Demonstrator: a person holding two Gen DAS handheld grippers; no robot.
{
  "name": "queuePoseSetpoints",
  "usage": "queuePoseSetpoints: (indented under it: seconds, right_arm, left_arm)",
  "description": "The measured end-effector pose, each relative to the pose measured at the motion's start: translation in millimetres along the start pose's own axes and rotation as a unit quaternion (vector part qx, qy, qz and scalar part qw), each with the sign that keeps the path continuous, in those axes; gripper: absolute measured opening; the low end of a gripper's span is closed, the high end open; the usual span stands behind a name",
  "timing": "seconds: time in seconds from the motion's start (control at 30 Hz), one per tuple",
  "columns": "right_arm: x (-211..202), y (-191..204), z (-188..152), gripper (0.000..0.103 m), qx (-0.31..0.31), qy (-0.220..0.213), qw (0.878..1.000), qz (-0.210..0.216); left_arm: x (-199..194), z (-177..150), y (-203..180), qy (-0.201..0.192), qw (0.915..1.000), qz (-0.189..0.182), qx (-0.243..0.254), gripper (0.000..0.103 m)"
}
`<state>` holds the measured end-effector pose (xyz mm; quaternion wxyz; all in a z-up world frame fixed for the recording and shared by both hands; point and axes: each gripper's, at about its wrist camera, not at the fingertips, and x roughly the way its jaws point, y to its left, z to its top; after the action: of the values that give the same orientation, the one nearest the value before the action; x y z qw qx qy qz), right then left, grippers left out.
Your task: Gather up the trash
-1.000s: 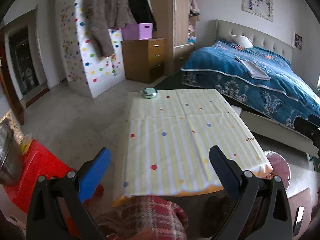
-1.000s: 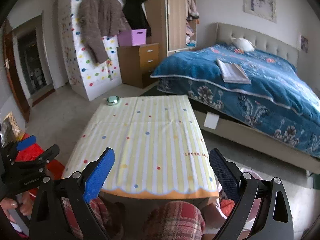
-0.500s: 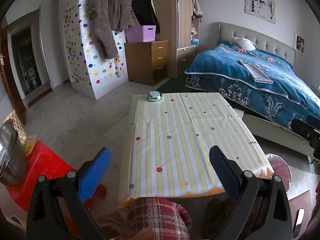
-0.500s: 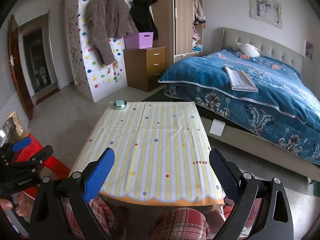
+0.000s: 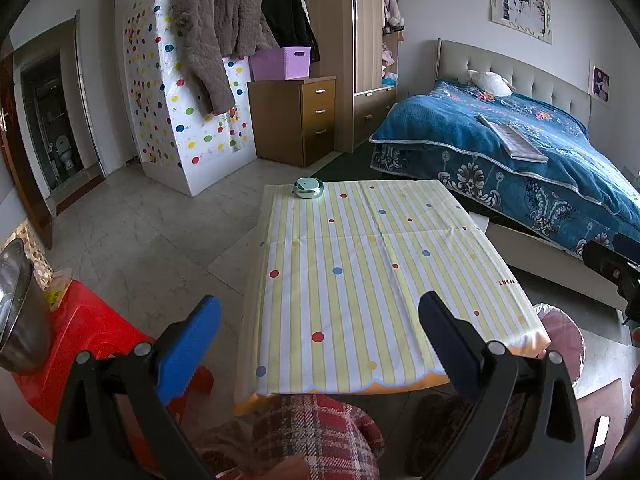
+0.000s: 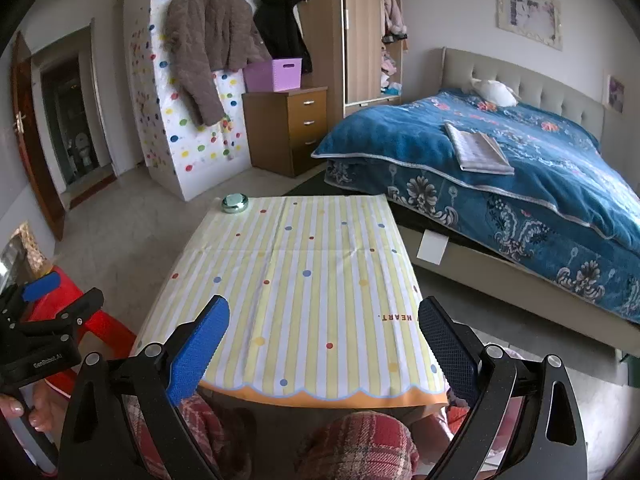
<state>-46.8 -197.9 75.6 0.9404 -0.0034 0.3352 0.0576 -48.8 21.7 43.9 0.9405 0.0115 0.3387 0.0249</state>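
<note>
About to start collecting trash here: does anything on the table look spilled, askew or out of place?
Nothing stands out. The yellow striped, dotted tablecloth lies flat apart from fold creases, with only a small round metal tin upright at its far left corner. No trash shows on it. Both grippers, left and right, are open and empty.

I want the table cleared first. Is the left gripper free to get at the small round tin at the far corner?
Probably yes: the left gripper is open and empty, and only bare striped tablecloth lies between it and the round tin, though it sits across the table.

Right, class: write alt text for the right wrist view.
The open right gripper hovers over a table draped in a striped, dotted cloth, bare except for a small round tin at its far left corner. A blue-covered bed stands to the right.
</note>
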Motion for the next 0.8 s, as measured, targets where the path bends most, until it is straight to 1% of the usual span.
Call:
queuePoseSetpoints:
  seconds: [0.8]
  right_arm:
    - [2.3,-2.6,-0.8,0.094,0.000,0.000,1.000,-0.001]
  left_arm:
    - [0.3,0.4,-0.3,-0.001,1.0000,0.000,0.000,0.096]
